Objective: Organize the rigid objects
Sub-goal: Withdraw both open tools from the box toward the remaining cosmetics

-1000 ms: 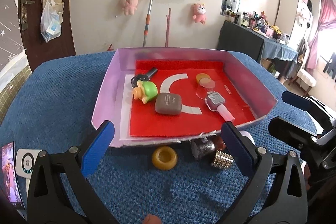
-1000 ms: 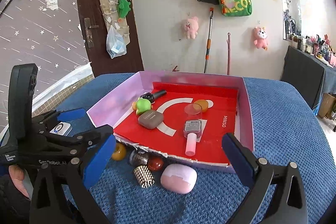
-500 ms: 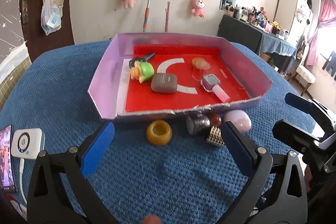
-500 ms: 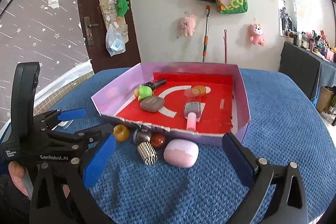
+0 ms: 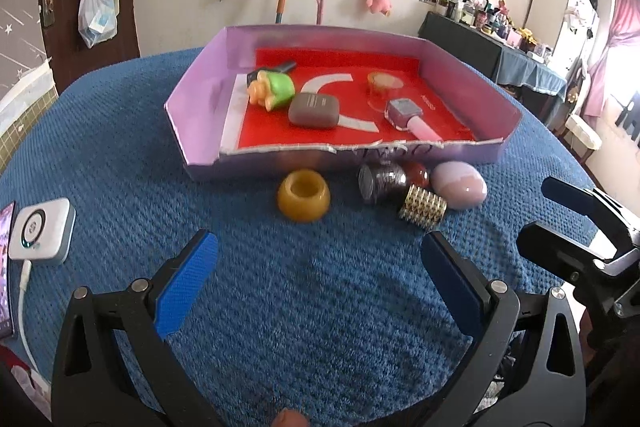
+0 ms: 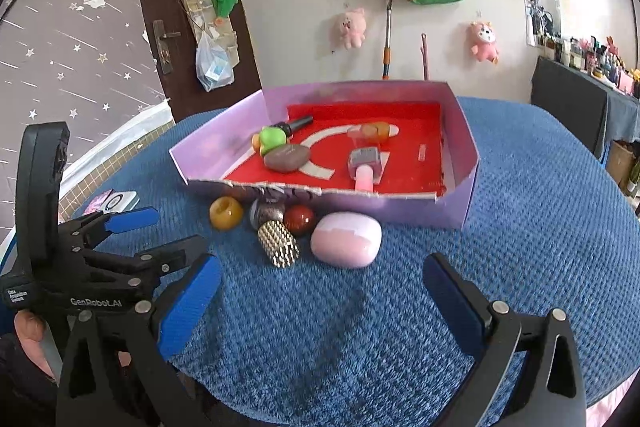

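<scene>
The box w/ the red liner sits mid-counter, dead ahead at 12 o'clock from both my cams. Already inside: green toy, brown case, a dark bottle behind the toy at approx 11, a clear cup w/ something orange behind it, and a pink-handled bottle lying toward the front wall. So approx half the job looks done, I'd say.

Still outside, lined up just beside the front wall on the blue counter: yellow ring on its own at the left end, then a tight bunch, the dark jar, red ball, studded gold cylinder and pink egg-shaped case. Jar, ball and cylinder look to be touching; the pink case is right against them too. Five pcs left, by my count.

My left hand-held gripper is spread wide, holding nothing, low over the counter w/ the ring at approx 12. My right hand-held gripper is also wide and empty; the pink case sits at 12, nearest to it. Each shows in the other's cam off to the side.

Off at 9 o'clock, a small white device on a cable, next to a phone edge; not part of the sort, I reckon.
</scene>
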Motion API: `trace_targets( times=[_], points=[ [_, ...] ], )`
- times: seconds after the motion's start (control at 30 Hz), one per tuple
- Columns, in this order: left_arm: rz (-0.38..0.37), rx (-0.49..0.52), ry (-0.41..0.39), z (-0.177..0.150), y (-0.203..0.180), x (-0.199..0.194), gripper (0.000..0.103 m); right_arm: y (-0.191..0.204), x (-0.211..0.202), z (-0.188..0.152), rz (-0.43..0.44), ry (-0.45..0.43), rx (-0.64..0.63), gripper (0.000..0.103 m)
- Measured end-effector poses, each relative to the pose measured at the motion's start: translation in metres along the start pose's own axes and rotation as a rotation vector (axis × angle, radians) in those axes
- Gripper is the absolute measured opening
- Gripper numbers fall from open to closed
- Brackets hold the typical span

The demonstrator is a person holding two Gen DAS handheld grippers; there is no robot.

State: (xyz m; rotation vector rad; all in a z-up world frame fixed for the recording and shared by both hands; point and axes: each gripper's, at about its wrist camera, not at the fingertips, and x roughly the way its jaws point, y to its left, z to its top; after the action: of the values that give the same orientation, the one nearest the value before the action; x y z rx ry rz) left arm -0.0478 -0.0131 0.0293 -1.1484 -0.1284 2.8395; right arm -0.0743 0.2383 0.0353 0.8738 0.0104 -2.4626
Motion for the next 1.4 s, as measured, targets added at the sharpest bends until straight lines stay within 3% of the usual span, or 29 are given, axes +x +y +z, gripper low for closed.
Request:
trace_targets(
  times=[0.5, 1.0, 1.4],
  points=[
    [-0.002, -0.022, 0.056, -0.02, 0.011, 0.015, 0.103, -0.001, 0.02, -0.02, -0.073, 0.062, -0.006, 0.103],
    [0.059, -0.01, 0.041, -0.007, 0.014, 0.024, 0.103, -0.013, 0.041, -0.011, -0.126, 0.1, 0.001, 0.077],
    [0.082, -0.02, 0.049, 0.012, 0.013, 0.043, 0.1, -0.011, 0.065, 0.005, -0.135, 0.122, -0.032, 0.074]
  ],
)
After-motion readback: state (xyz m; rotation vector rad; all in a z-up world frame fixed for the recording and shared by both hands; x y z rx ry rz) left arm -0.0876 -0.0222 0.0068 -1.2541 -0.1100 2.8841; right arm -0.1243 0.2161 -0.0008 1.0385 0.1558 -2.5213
